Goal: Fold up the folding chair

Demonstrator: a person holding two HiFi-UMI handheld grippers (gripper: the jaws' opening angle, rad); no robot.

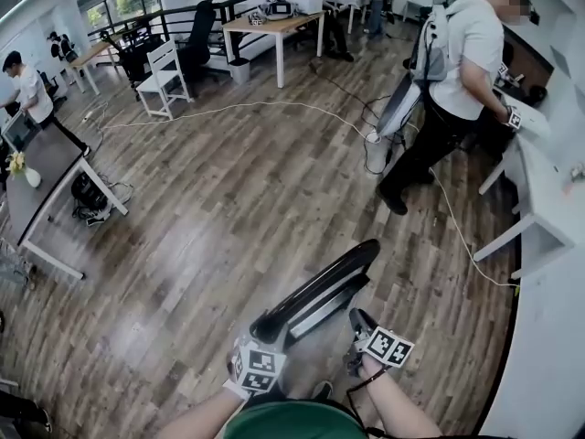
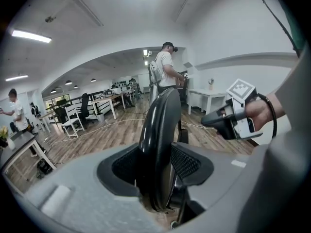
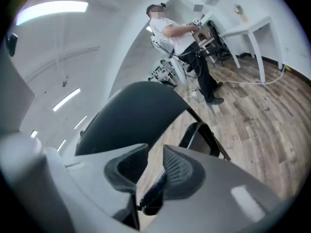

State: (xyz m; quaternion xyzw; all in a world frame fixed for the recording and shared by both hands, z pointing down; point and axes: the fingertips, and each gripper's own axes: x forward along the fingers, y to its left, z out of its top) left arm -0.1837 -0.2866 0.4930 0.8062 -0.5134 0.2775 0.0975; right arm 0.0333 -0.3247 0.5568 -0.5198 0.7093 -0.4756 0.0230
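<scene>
Left gripper's pads are clamped on either side of the rounded top rim of the folding chair, so the left gripper has a proper hold on it. The right gripper is another story: its pads stand only a narrow slot apart with nothing pinched. The dark tube showing through the slot looks like chair frame further back. From the left gripper view, it hangs just beside the chair, not touching.

The chair stands on the wood floor right in front of the person, between the two grippers, tipped away at a slant. I'd say the fold is mostly done. In the head view the seat lies close along the back and the whole thing reads as a slim wedge. The right gripper view does show a sliver of floor between the back panel and the tube frame, so probably a final squeeze flat is left, then parking it somewhere.

Looks-wise, it's a glossy black plastic shell with a curved rim, on thin dark metal tubing. Can't see the feet.
</scene>
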